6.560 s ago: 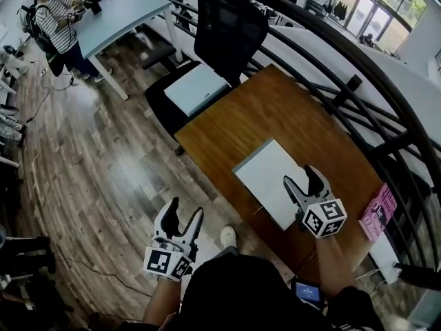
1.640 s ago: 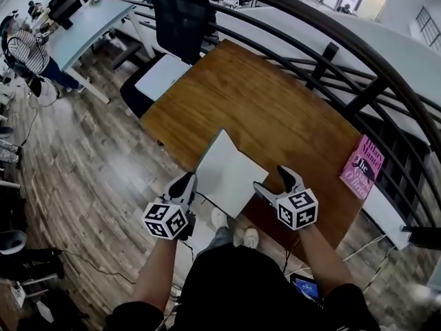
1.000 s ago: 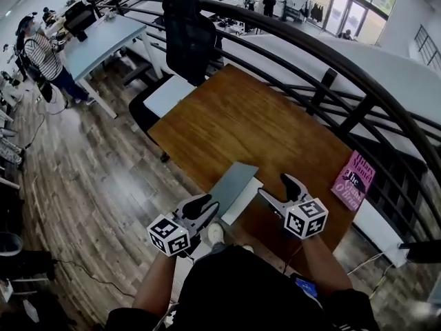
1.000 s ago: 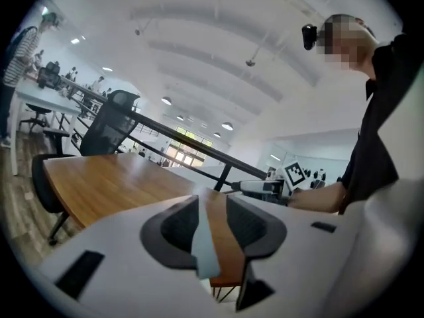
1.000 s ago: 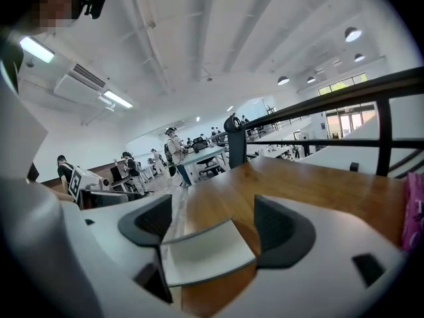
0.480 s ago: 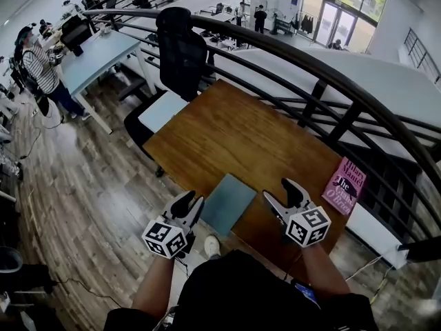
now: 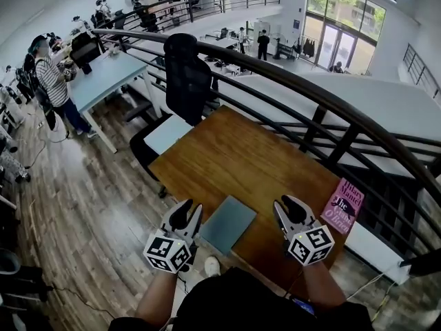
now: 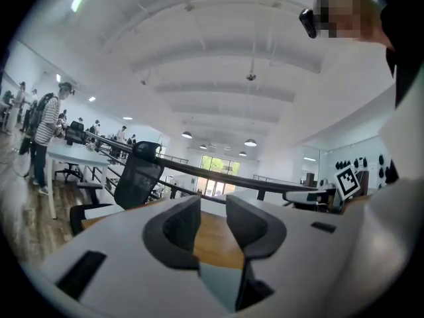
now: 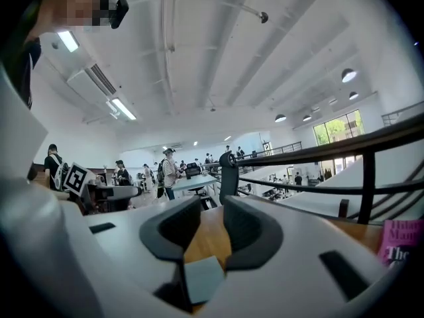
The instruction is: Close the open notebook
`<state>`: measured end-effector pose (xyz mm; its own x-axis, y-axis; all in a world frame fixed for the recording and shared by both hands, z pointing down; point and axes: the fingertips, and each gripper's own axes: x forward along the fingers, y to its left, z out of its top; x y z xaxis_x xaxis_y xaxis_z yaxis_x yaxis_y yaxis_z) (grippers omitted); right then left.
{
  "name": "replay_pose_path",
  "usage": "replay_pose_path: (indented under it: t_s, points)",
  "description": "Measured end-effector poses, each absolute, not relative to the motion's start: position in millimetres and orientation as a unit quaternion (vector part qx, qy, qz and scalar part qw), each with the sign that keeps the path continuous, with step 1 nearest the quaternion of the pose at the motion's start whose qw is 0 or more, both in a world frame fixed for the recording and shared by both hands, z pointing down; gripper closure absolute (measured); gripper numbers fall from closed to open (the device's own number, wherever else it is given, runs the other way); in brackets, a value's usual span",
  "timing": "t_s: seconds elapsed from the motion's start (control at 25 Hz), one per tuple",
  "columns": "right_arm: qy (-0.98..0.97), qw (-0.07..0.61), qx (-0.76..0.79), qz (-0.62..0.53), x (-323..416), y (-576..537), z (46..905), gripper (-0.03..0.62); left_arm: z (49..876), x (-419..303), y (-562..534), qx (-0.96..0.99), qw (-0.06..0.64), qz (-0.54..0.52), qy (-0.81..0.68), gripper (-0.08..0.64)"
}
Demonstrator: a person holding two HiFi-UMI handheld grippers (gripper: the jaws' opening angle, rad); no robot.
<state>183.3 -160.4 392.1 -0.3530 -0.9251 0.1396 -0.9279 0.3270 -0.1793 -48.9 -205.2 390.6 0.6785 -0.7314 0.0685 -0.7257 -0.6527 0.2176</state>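
A closed notebook (image 7: 228,223) lies on the wooden table (image 7: 248,157) beside black railing (image 7: 331,105).

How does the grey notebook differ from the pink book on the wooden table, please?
Cover: the notebook is plain grey-blue, while the pink book carries large printed lettering.
Place: the notebook lies at the near edge of the table, and the pink book lies at its right edge.
Size: the notebook looks larger than the pink book.
Both are closed and lie flat.
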Motion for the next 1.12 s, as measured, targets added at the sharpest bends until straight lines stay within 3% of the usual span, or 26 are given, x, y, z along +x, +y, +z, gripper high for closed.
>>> replay_pose_path:
  t_s: [0.12,0.76,1.12]
  points:
    - [-0.802,-0.017,0.590,0.092,188,-152,386,0.594,386,-56,-195,0.905,0.095,-0.019,-0.415,0.446]
    - [-0.812,-0.034,0.581,0.048,180,-145,370,0.598,388,-63,-178,0.900,0.076,-0.020,-0.429,0.462]
    - [-0.811,-0.010,0.582,0.062,176,-144,382,0.598,393,-55,-175,0.907,0.085,-0.003,-0.413,0.460]
